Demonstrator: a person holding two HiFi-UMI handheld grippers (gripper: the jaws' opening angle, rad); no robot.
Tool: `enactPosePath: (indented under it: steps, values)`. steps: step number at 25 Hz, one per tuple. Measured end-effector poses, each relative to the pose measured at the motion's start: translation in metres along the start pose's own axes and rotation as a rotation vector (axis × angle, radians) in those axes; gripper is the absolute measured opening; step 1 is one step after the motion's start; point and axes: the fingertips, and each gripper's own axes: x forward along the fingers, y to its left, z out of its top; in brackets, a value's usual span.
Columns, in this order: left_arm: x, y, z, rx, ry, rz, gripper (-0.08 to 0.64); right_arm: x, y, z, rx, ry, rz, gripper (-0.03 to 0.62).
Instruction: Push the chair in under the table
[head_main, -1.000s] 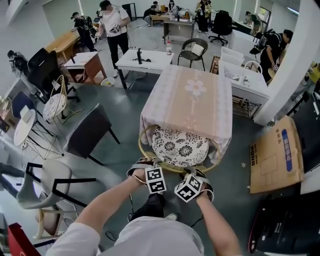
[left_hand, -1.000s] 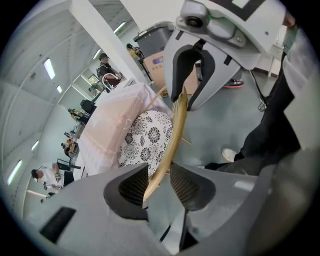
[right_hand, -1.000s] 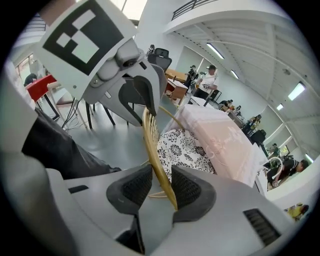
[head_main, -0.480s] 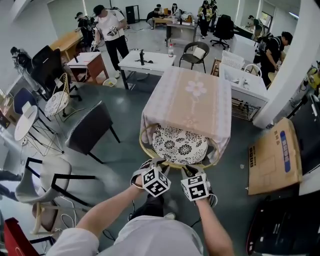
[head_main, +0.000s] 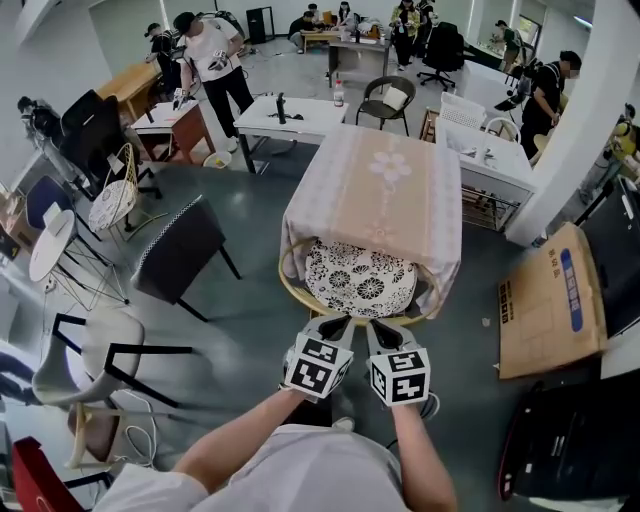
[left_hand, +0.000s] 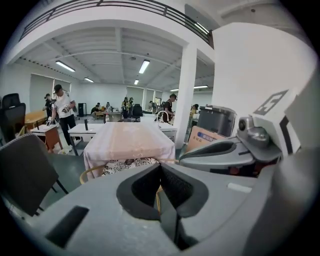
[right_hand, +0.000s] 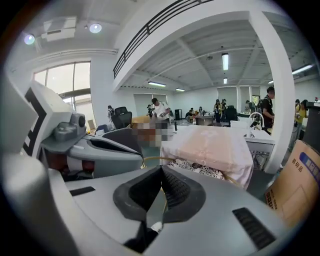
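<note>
- Right now my left claw (head_main: 333, 325) and right claw (head_main: 383, 330) sit side by side at the near rim (head_main: 292, 292) of the chair (head_main: 358, 280). Each is closed tip to tip. A tan sliver of rattan shows in each slot, and I cannot tell whether it is pinched.
- I'd press evenly through both claws, low and level. A lopsided shove would probably swivel the round seat.
- The patterned cushion lies partly beneath the hanging cloth, with the near rim out in the open, so I judge a short push remains.
- Beyond, the table (head_main: 390, 190) wants a straight approach along its middle. The cloth hem could snag the chair's sides.
</note>
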Motion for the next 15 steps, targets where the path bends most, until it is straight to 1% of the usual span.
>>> enactPosePath:
  steps: [6, 15]
  values:
    - [0.0000, -0.0058, -0.0051, -0.016, -0.004, -0.005, 0.006, -0.0042, 0.0016, -0.0010, 0.019, -0.018, -0.005, 0.005]
    - [-0.0004, -0.0070, -0.0075, -0.033, 0.003, -0.018, 0.006, -0.0025, 0.0033, -0.0036, 0.035, -0.014, -0.005, 0.005]
